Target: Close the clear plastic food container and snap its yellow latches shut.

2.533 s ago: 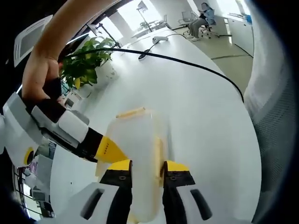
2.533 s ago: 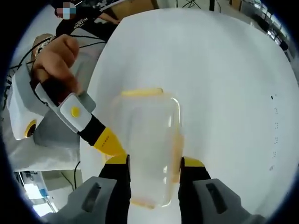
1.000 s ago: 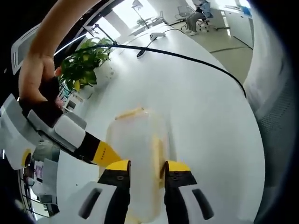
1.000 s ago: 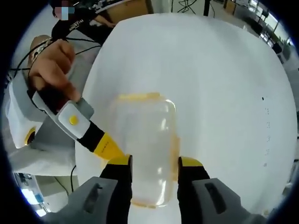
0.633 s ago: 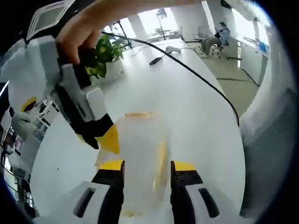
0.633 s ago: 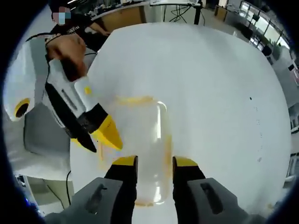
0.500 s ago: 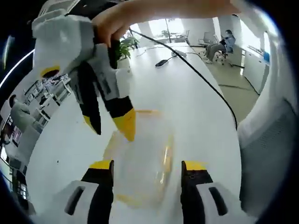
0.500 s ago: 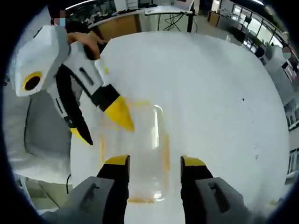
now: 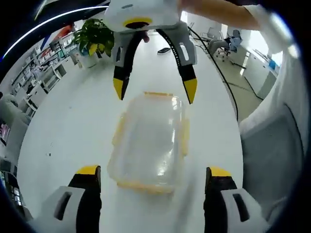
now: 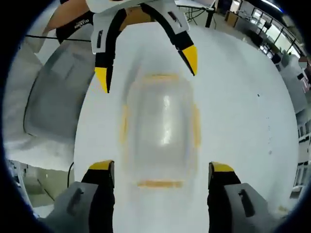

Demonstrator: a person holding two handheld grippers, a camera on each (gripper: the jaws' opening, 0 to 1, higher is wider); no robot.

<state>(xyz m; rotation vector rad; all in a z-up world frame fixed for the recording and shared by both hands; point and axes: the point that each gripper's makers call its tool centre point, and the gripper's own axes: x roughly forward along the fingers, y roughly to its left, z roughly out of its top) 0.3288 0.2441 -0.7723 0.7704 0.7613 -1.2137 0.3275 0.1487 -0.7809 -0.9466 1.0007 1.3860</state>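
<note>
The clear plastic food container (image 9: 148, 138) lies flat on the white table (image 9: 63, 126) with its lid on and yellow latches along its ends and sides. Whether the latches are snapped down I cannot tell. My left gripper (image 9: 153, 172) stands wide open, its jaws on either side of the container's near end without touching it. My right gripper (image 9: 153, 91) faces it from the far end, also open. In the right gripper view the container (image 10: 160, 128) looks blurred between my open right gripper (image 10: 161, 167) and the left gripper (image 10: 146, 67) beyond it.
A potted plant (image 9: 95, 36) and a small dark device (image 9: 164, 50) sit at the table's far end. A black cable (image 9: 218, 73) runs along the right side. The person's pale clothing (image 9: 272, 145) borders the table edge, clothing (image 10: 53, 97) at left.
Both grippers have opened wide and let go of the container's sides. They have swung round to face each other across its two ends. The container stays on the table.
</note>
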